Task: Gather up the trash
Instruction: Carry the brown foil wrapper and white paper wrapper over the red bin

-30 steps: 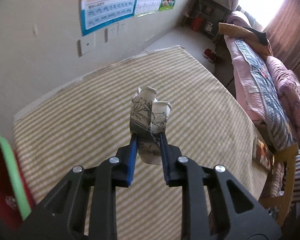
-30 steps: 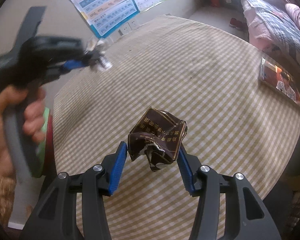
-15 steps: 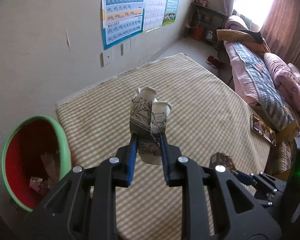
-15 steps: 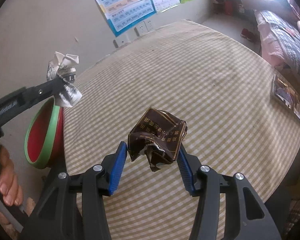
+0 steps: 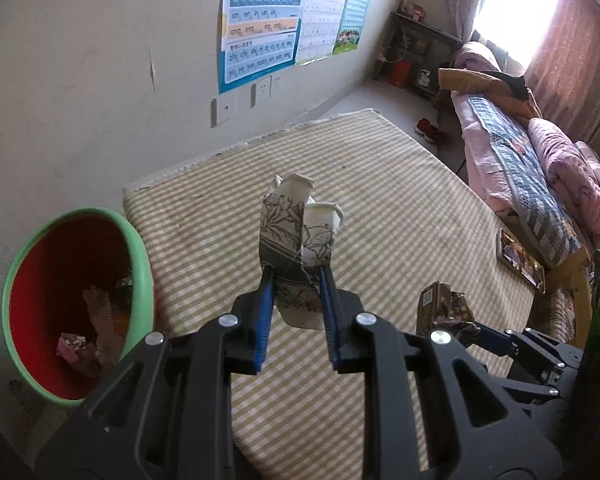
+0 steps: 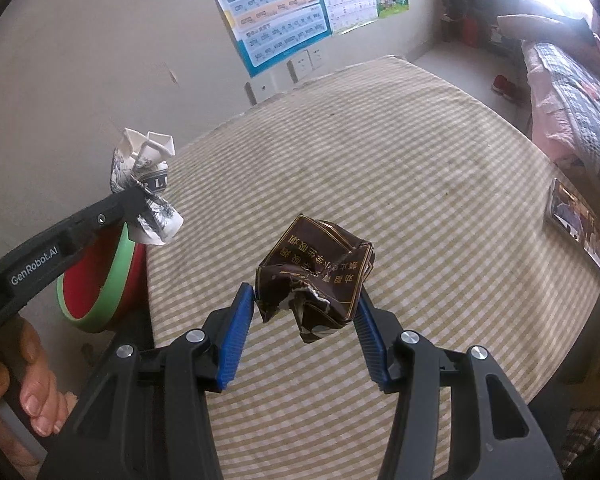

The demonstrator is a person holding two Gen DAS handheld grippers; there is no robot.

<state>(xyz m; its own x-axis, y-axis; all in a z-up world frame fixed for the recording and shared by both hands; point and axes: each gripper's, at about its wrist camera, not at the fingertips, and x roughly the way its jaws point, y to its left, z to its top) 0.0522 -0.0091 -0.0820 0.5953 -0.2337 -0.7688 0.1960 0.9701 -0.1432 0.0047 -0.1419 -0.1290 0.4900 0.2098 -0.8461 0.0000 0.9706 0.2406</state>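
My left gripper [image 5: 296, 276] is shut on a crumpled white paper cup [image 5: 298, 232] printed with dark flowers, held above the checked tablecloth [image 5: 400, 216]. From the right wrist view that cup [image 6: 146, 184] hangs near the table's left edge, above a bin. My right gripper [image 6: 306, 296] is shut on a crushed dark brown carton [image 6: 314, 272] with gold lettering, also lifted over the cloth. The carton [image 5: 440, 312] shows at lower right in the left wrist view. A green-rimmed red bin [image 5: 76, 296] stands on the floor left of the table, with scraps inside.
A flat printed packet [image 6: 576, 228] lies at the table's right edge. Posters [image 5: 260, 24] hang on the wall behind. A bed [image 5: 540, 168] with pink bedding runs along the right. A hand [image 6: 28, 392] grips the left gripper's handle.
The left gripper carried the paper cup leftward until the bin came into its view, then slowed. The right gripper rose a little and rolled slightly, still holding the carton.
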